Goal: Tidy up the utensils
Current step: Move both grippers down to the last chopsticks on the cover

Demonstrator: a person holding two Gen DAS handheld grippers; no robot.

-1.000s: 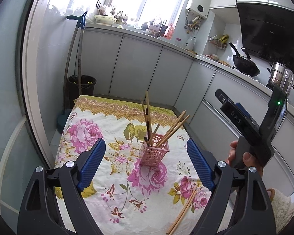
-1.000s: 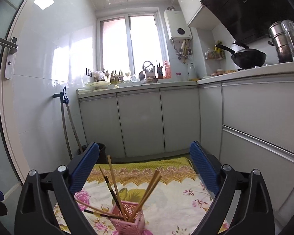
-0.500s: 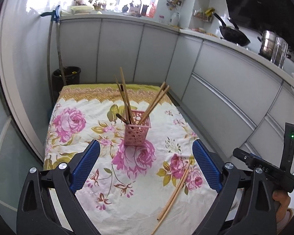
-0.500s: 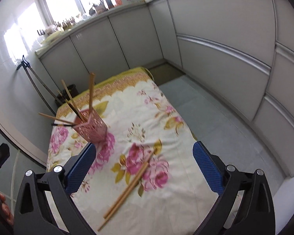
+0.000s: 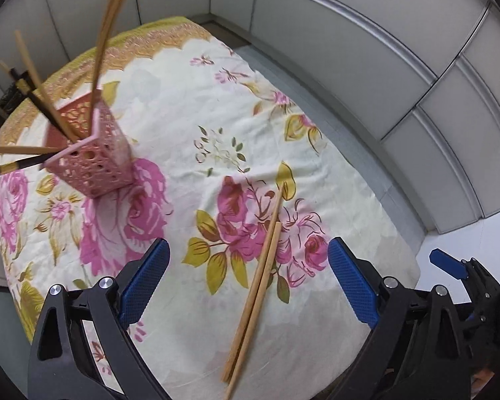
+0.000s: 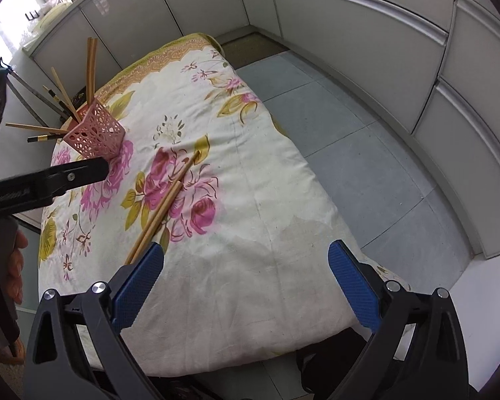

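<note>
chopsticks (image 5: pixel 260 286): loose pair flat on flowered cloth (image 5: pixel 190 100), near pink holder (image 5: pixel 90 163) | light, stiff, slippery; pinch mid-length | left tool (image 5: pixel 246 280) gaping, empty | right tool (image 6: pixel 246 276) gaping, empty

You've tipped both grippers down: the loose chopsticks (image 5: pixel 256 286) now lie between your left gripper's (image 5: pixel 246 283) fingers.

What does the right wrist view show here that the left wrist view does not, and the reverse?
Only the right wrist view shows the bright window, the grey floor tiles and the hand holding the left gripper. Only the left wrist view shows the left gripper open above the loose chopsticks. Both show the pink holder with chopsticks standing in it, the loose pair, and the floral cloth.
</note>
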